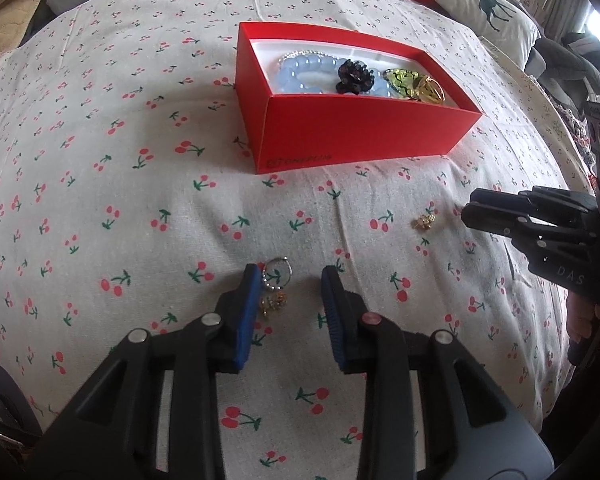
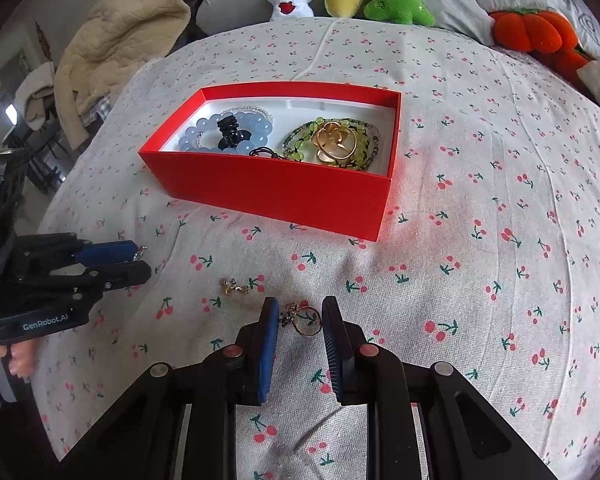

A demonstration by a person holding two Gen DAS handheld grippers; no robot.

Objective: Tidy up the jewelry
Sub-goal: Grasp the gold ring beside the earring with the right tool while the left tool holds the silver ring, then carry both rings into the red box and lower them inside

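Ring (image 2: 309, 321) between right gripper's (image 2: 300, 312) fingertips, seemingly unclamped

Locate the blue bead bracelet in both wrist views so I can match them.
Left wrist: the blue bead bracelet is top centre, in the left half of the red box.
Right wrist: the bracelet is upper left of centre, again in the box's left half.
Shared landmark: the red box.

A red box (image 2: 284, 188) is sitting open, holding bead bracelets (image 2: 236, 130) and gold rings (image 2: 334, 142); small earrings (image 2: 304, 318) are lying loose on the cherry-print sheet (image 2: 480, 240).
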